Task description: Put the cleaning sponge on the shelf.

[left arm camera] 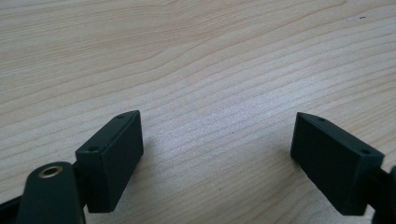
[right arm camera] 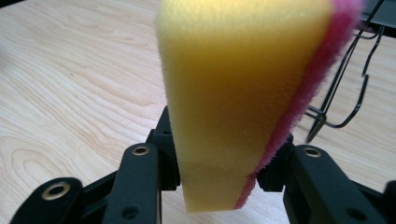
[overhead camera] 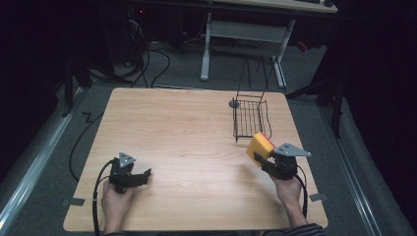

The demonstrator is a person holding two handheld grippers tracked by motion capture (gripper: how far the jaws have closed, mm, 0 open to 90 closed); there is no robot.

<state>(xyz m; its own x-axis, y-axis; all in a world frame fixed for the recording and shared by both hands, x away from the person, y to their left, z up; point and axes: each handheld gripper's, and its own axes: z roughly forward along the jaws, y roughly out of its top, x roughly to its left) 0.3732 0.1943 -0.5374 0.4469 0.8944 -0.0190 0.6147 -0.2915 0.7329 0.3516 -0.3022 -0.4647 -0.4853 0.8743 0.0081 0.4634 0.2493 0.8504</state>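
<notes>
On my left, the left gripper [overhead camera: 142, 176] sits low near the near-left corner of the pale wooden table [overhead camera: 187, 128], held by the person's left hand [overhead camera: 115, 199], its black cable looping off over the near edge. In the left gripper view its two black jaws stand wide apart with nothing but bare wood grain [left arm camera: 210, 70] between them, so I read that tool as apart and empty. The middle of the table lies bare between the two hands. Moving right, I see the black wire basket [overhead camera: 250, 119] standing near the far-right corner, its tall wire handle rising above it. Just in front of the basket, nearer the right edge, the right gripper [overhead camera: 259, 160] is held up off the table by the person's right hand [overhead camera: 289, 189], with a striped sleeve showing at the near edge. It is clamped on the yellow foam sponge with a pink scouring layer [overhead camera: 260, 145]. In the right gripper view, I see the sponge [right arm camera: 233, 93] standing up between the jaws, pinched at its lower end, yellow face toward the camera and the pink layer down its right side. Beyond it the basket's wire [right arm camera: 345, 93] shows at the right. The sponge is clear of the basket, just on the near side of it.
</notes>
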